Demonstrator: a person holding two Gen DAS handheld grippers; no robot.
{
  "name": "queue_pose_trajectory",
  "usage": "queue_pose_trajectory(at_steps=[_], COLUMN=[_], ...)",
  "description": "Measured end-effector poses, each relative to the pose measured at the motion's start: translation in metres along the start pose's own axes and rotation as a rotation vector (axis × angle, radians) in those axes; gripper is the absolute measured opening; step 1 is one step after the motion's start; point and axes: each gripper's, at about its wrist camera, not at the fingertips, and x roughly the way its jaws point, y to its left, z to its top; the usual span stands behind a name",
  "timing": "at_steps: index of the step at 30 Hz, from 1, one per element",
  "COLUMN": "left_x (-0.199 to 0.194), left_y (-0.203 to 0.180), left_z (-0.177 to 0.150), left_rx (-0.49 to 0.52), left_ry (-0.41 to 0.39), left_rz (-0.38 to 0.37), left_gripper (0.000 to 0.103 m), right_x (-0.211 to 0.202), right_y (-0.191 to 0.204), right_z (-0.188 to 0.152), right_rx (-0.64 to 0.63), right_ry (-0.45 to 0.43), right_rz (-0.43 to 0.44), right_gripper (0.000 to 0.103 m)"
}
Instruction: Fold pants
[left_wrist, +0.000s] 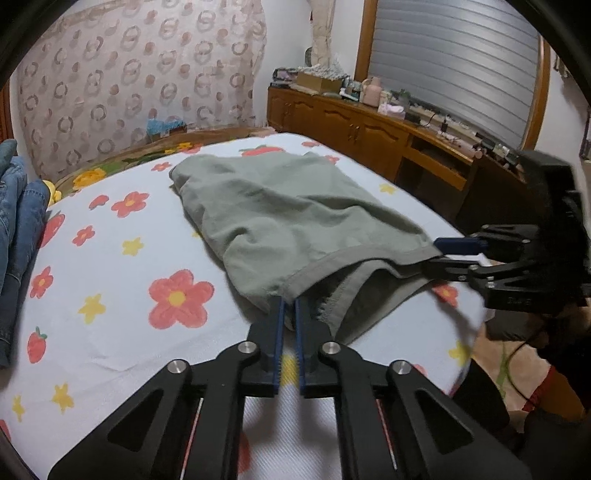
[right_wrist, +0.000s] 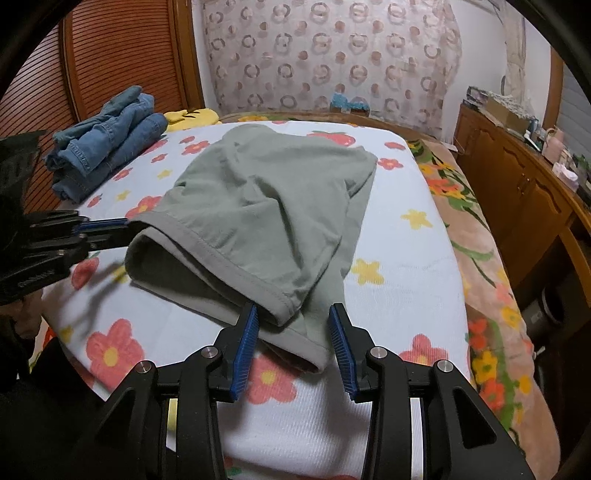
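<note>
A: Biggest first: bed (right_wrist: 406, 236) with a white flower-print cover fills both views.

B: Wooden cabinet (left_wrist: 354, 129) along the wall at 2 o'clock in the left wrist view, clutter on top (too small to name).

A: Task item: grey-green pants (right_wrist: 266, 206), bunched on the middle of the bed, hem end at 6 o'clock in the right wrist view, far end toward 12.

B: Folded blue jeans (right_wrist: 107, 144) at 10 o'clock, well apart from the pants. Yellow item just behind them, cannot tell what.

A: Left tool (left_wrist: 289, 304)?

B: Closed tight, blue pads pinching the hem edge of the pants at 6 o'clock in its own view. In the right wrist view it comes in from 9 o'clock, gripping that same corner.

A: Right tool (right_wrist: 291, 314)?

B: Partly open. Other hem corner lies between its pads; left pad touches or nearly touches cloth, right pad stands apart. Not gripping.

A: The hem opening gapes between the two tools.
</note>
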Motion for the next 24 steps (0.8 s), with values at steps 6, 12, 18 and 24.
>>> queue_pose_trajectory(at_steps=[6,12,18,24], left_x=[-0.027,-0.013,0.006,0.024], left_y=[0.000,0.004,0.005,0.007], left_z=[-0.006,-0.004,-0.003,0.005], left_rx=[0.003,-0.019,-0.005,-0.007], left_ry=[-0.032,0.009,0.044,0.050], left_rz=[-0.010,0.008,0.042,0.040], left_gripper=[0.001,0.008,0.036,0.033], right_x=[-0.001,0.001,-0.001,-0.003], right_y=[-0.002,-0.005,-0.007,-0.008], right_z=[-0.001,-0.003,-0.004,-0.004], right_rx=[0.024,0.031,0.033,0.044], right_ry=[-0.019,-0.024,-0.024,-0.031], right_rz=[0.012,0.016,0.014,0.025], right_gripper=[0.041,0.041,0.041,0.041])
